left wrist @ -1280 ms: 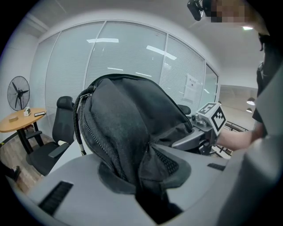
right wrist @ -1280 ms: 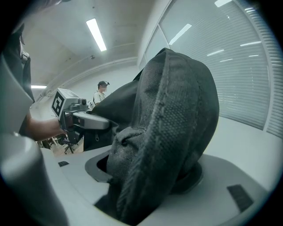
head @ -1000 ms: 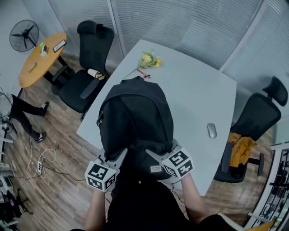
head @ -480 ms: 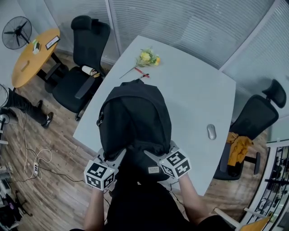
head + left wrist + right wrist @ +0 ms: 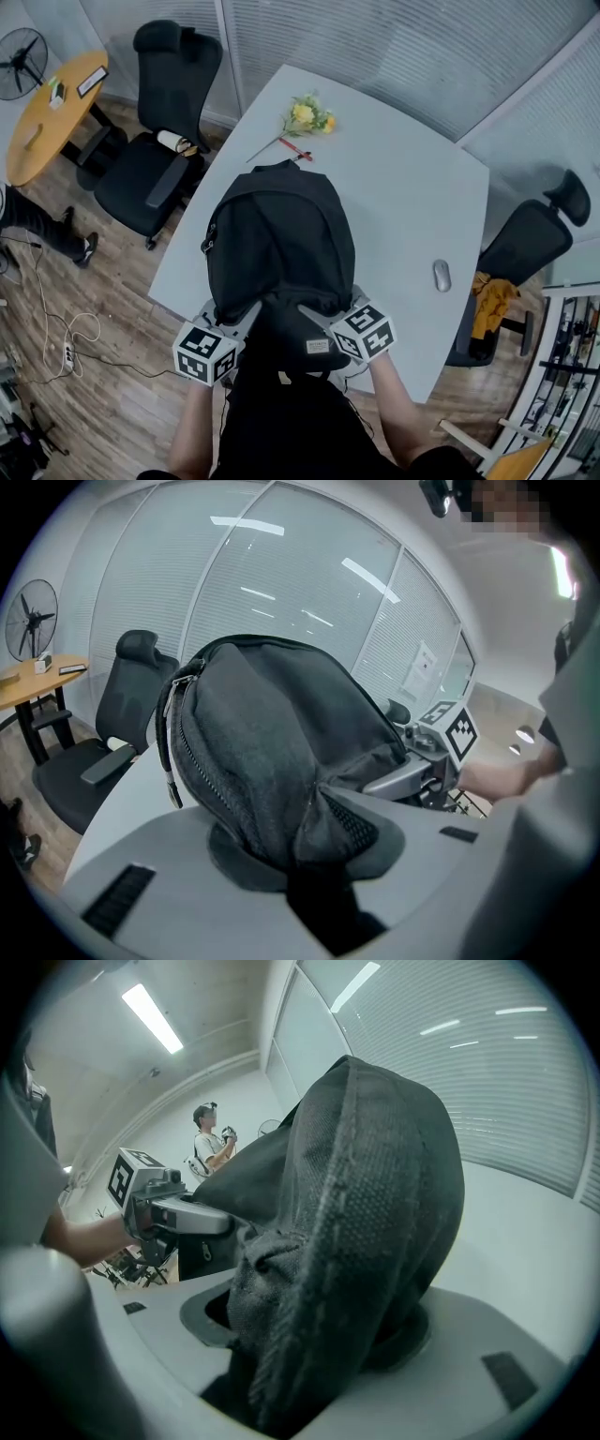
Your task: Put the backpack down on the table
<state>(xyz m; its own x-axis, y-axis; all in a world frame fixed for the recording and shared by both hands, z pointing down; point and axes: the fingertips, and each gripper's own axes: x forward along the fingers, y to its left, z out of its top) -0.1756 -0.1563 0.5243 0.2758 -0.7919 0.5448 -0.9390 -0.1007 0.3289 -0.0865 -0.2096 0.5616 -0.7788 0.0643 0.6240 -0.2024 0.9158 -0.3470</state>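
Note:
A black backpack (image 5: 278, 246) stands upright over the near left part of the grey table (image 5: 412, 192), with its top towards the far side. My left gripper (image 5: 246, 317) is shut on a fold of fabric and strap at the backpack's lower left (image 5: 272, 752). My right gripper (image 5: 317, 315) is shut on a thick padded part at its lower right (image 5: 375, 1194). In the left gripper view the fabric fills my left gripper (image 5: 314, 855). The same shows at my right gripper (image 5: 309, 1335) in its own view. Whether the bottom touches the table is hidden.
Yellow flowers (image 5: 305, 117) lie at the table's far end and a grey mouse (image 5: 442, 275) at its right. Black office chairs stand left (image 5: 150, 164) and right (image 5: 525, 248). A round wooden table (image 5: 47, 108), a fan (image 5: 21, 61) and a person's legs (image 5: 37, 230) are at the left.
Both grippers and the backpack have sunk a little towards the table and eased forward. Both grips look the same.

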